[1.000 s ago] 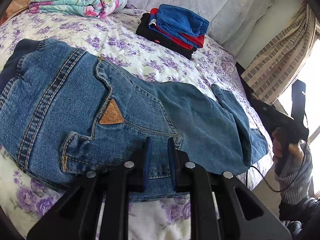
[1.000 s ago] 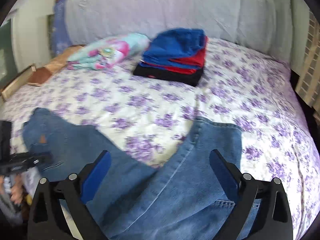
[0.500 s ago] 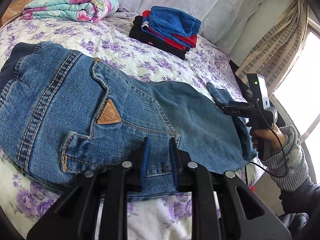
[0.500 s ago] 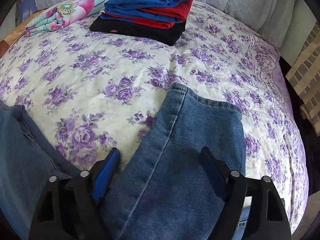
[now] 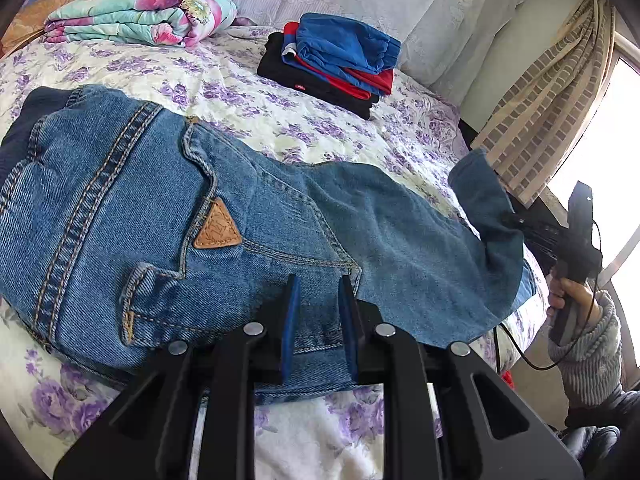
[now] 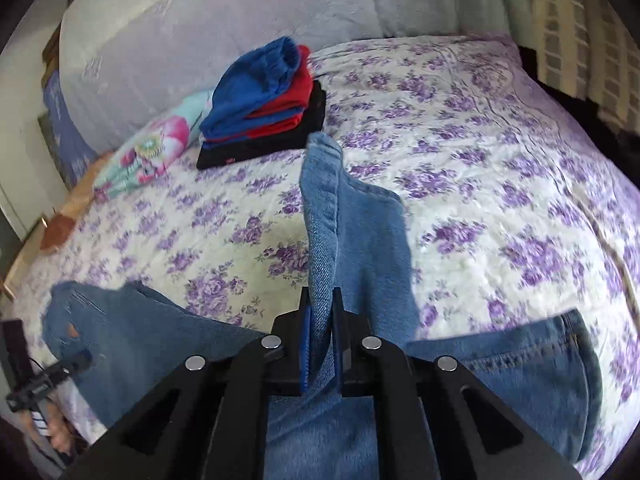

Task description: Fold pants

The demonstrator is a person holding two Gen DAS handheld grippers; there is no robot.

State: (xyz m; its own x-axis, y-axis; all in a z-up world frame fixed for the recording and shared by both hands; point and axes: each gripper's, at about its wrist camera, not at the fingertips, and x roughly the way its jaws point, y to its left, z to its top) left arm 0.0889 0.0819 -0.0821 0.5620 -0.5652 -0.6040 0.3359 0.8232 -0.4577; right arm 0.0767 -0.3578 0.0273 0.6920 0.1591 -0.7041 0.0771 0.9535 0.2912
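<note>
- Our left gripper (image 5: 316, 300) sits over the waist edge of the jeans (image 5: 168, 216) at 6 o'clock in the left wrist view, fingers narrowly parted with denim between them; we cannot tell whether it grips.
- Our right gripper (image 6: 320, 312) is clenched on a leg cuff of the jeans (image 6: 340, 216), holding it raised above the bed (image 6: 500, 184).
- The jeans lie spread across the flowered bed, seat up, with a tan triangular patch (image 5: 218, 230).
- A stack of folded clothes (image 5: 332, 60) sits at 12 o'clock, and a folded blanket (image 5: 140, 16) at 11 o'clock.
</note>
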